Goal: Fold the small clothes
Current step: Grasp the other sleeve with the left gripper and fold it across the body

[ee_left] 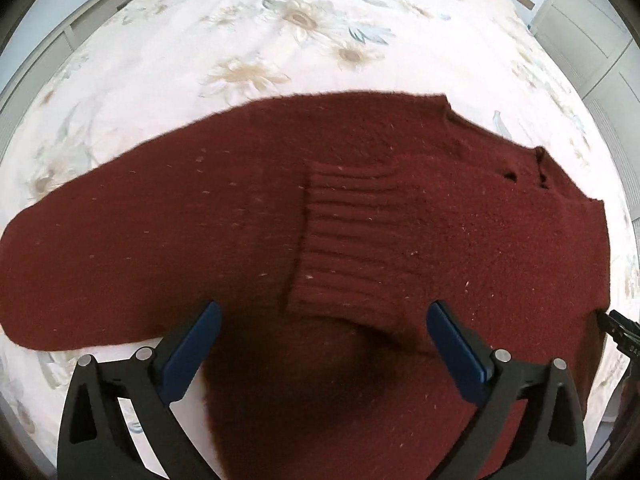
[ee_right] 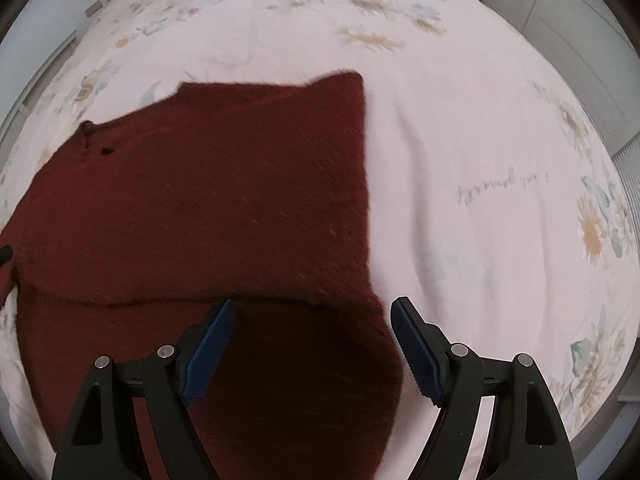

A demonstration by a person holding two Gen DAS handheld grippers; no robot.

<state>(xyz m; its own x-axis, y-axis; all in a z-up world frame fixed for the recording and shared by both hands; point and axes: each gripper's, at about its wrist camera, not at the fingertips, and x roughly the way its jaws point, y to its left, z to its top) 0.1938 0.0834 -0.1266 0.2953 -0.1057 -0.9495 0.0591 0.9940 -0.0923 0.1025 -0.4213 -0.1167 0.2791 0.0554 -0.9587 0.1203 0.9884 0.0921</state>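
A dark red knitted sweater (ee_left: 360, 200) lies flat on the bed. In the left wrist view one sleeve is folded across its body, and the ribbed cuff (ee_left: 344, 240) lies in the middle. The other sleeve stretches out to the left. My left gripper (ee_left: 324, 320) is open and empty, just above the sweater's near part. In the right wrist view the sweater (ee_right: 220, 200) fills the left half, with a straight folded edge on its right. My right gripper (ee_right: 312, 312) is open and empty over the sweater's near right corner. Its tip shows at the left wrist view's right edge (ee_left: 620, 328).
The bed carries a pale floral cover (ee_left: 280, 40), also seen in the right wrist view (ee_right: 480, 160). White furniture stands at the left (ee_left: 80, 20) and the right (ee_left: 592, 24) beyond the bed.
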